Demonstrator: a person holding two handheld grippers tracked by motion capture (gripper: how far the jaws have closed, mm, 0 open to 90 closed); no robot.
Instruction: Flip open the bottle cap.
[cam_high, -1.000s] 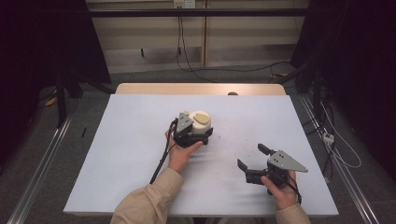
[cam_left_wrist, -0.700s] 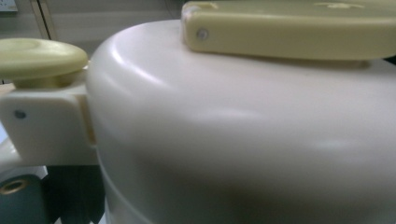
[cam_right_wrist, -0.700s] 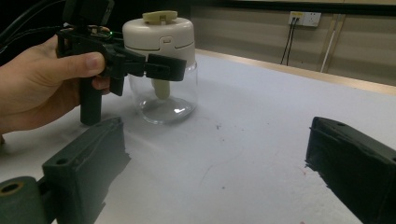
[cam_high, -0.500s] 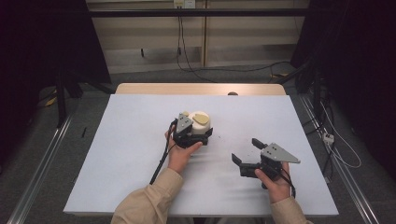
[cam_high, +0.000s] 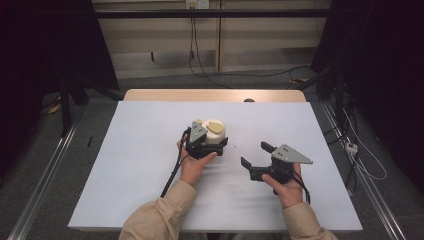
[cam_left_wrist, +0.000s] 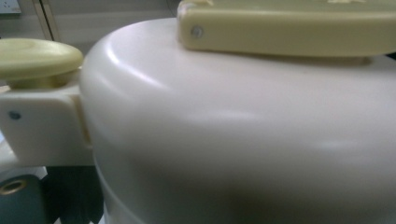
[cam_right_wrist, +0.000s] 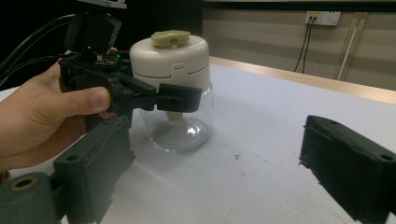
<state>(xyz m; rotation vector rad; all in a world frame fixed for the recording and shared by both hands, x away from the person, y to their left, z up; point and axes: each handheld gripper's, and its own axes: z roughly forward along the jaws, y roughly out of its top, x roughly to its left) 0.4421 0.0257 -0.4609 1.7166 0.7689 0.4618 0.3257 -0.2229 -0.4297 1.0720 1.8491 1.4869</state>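
Cream-lidded and clear-bodied, the jar (cam_high: 214, 134) stands upright near the middle of the white desk (cam_high: 125, 165), and the left gripper (cam_high: 204, 145) has its jaws clamped on the jar just under the lid, as the right gripper view shows. Well apart to the right, the right gripper (cam_high: 254, 156) hovers low over the desk with its jaws spread wide, holding nothing.

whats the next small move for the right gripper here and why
Probably ease the right gripper forward toward the jar, lining its open fingers up with the cream lid. The left gripper already clamps the jar's clear body on the table, while the right one sits apart from it, empty, so the lid looks like the free part to grasp.
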